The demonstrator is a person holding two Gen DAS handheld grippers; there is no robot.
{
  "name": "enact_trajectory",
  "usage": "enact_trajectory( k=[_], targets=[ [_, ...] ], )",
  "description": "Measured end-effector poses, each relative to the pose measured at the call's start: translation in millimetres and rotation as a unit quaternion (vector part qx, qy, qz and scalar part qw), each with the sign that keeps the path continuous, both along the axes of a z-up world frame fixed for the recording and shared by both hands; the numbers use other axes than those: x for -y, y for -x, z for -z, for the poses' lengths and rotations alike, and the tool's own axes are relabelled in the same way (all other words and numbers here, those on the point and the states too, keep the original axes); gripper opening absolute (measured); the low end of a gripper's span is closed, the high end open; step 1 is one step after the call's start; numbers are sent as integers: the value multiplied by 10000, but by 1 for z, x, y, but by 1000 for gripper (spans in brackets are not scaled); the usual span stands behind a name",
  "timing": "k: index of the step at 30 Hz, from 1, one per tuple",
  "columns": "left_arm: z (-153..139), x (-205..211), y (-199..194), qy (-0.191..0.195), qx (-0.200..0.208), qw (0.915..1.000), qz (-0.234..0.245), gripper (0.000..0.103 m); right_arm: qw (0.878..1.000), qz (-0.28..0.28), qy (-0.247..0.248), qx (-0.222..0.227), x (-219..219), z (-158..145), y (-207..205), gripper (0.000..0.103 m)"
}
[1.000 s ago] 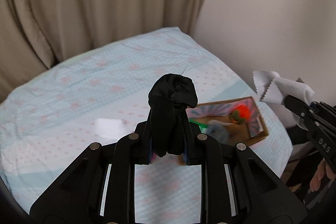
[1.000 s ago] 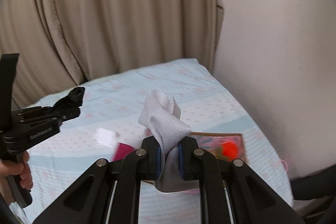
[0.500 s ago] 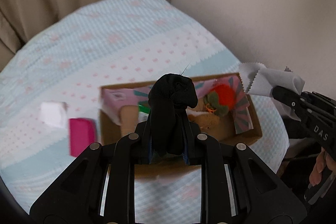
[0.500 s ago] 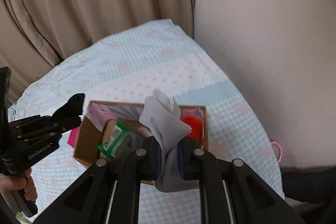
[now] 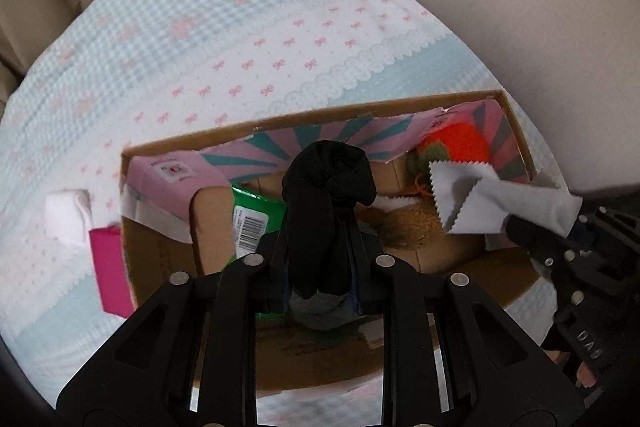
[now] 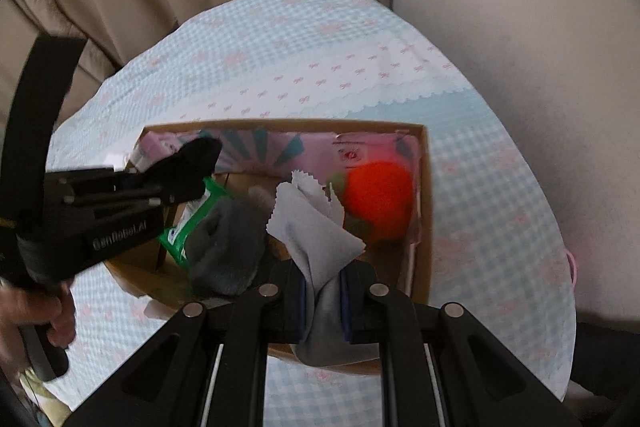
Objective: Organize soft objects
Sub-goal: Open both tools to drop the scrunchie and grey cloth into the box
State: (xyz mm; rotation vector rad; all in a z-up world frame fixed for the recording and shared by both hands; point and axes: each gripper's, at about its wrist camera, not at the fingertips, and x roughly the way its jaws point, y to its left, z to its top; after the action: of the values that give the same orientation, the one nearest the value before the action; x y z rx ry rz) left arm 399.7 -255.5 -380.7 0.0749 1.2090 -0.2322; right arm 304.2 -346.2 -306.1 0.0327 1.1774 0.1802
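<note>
While poised above cardboard box (image 5: 516,131): left tool (image 5: 320,267) pinching black sock (image 5: 328,195); right tool (image 6: 324,295) pinching grey cloth (image 6: 316,231); bed (image 5: 240,39) beneath.

The left gripper (image 5: 322,259) points forward and down, its fingers (image 5: 276,267) pressed together on a black cloth (image 5: 326,195) that stands bunched above the tips. From the right wrist view it reaches in from the left, with a bare hand (image 6: 36,311) wrapped round its handle low at the near left. The right gripper (image 6: 323,301) also tilts forward and down, fingers clamped on a grey cloth (image 6: 316,239) that fans out above them. The two grippers sit side by side, apart, tips angled toward each other.
</note>
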Motion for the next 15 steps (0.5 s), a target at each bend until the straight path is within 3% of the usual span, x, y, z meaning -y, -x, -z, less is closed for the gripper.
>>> enact_trajectory(
  k=[1, 2, 3, 4, 6, 7, 15],
  targets=[
    [-4, 0, -1, -22, 32, 10000, 9, 29, 10000, -27, 4, 3, -1, 0, -1, 12],
    [-8, 0, -3, 8, 23, 10000, 40, 53, 10000, -77, -8, -9, -3, 0, 0, 12],
    [-11, 0, -4, 22, 15, 10000, 43, 89, 9999, -115, -45, -57, -4, 1, 0, 12],
    [-15, 0, -5, -1, 48, 10000, 27, 101, 9998, -141, -85, -93, -5, 2, 0, 17],
    [-25, -2, -4, -157, 242, 9996, 12, 103, 9995, -243, -159, -144, -8, 5, 2, 56],
    [-28, -2, -5, -232, 242, 9994, 37, 103, 9993, -287, -180, -125, -10, 5, 3, 101],
    [-34, -14, 2, -229, 104, 9997, 20, 103, 9985, -295, -428, 153, -9, -1, 16, 103]
  ],
)
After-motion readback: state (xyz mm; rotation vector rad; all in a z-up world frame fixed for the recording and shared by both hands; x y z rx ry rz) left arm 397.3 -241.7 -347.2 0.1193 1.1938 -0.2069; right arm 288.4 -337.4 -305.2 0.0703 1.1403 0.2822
